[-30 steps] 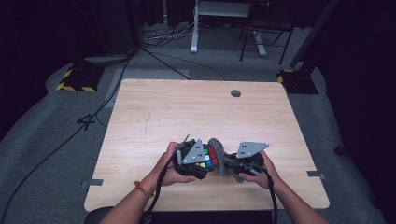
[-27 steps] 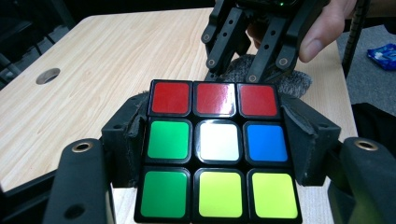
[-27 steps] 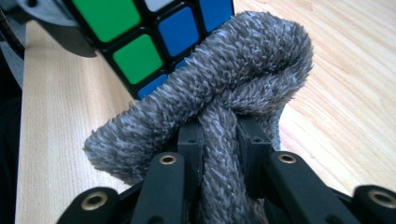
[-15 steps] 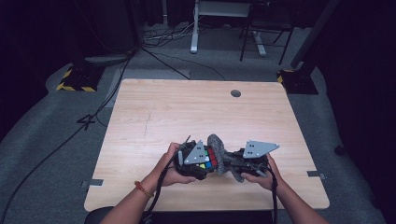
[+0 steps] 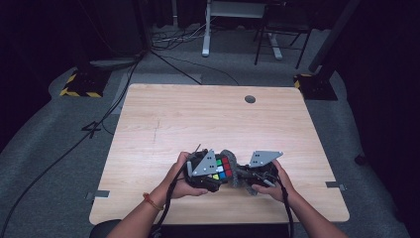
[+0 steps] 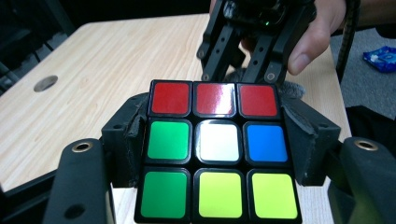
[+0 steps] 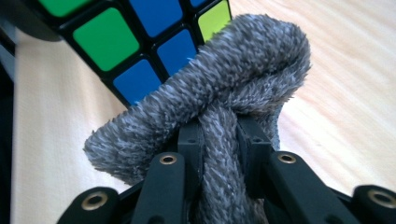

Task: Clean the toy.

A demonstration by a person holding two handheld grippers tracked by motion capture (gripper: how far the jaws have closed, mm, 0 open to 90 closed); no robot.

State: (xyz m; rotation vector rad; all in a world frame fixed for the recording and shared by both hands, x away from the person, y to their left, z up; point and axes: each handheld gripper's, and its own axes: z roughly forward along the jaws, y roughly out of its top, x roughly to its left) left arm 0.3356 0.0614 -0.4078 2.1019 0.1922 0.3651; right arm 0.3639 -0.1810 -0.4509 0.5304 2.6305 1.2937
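Observation:
A Rubik's cube (image 6: 217, 149) with red, green, white, blue and yellow stickers is clamped between the jaws of my left gripper (image 5: 210, 171), near the table's front edge. Its upper face (image 5: 221, 167) shows in the high view. My right gripper (image 5: 250, 174) is shut on a fuzzy grey cloth (image 7: 219, 107), whose folded end presses against the cube's blue and green side (image 7: 140, 42). The same cloth (image 5: 233, 168) lies between the two grippers in the high view. In the left gripper view the right gripper (image 6: 243, 70) stands just behind the cube, held by a hand.
The wooden table (image 5: 198, 119) has a round cable hole (image 5: 250, 99) at its back right. Both forearms come in over the front edge. Cables, a desk frame and yellow-black floor markers lie beyond the table.
The right gripper has shifted slightly right and down along the cube's side with the cloth. The left gripper and cube stay almost still.

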